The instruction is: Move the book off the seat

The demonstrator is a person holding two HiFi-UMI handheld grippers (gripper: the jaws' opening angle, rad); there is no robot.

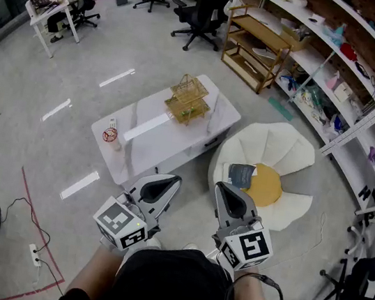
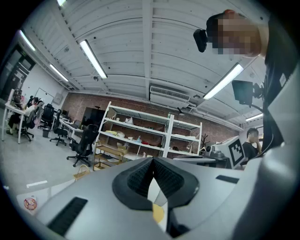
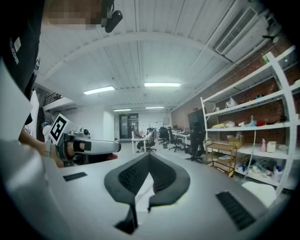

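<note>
Both my left gripper [image 1: 166, 181] and my right gripper [image 1: 229, 191] are clenched on nothing and held level. The book [image 1: 240, 175] lies on the seat [image 1: 279, 150], just ahead of my right fingers and against the yellow cushion [image 1: 266, 186]. I judge I should open the right jaws first, come in low at the book's near edge, and pinch cover and pages together so nothing fans open.
</note>
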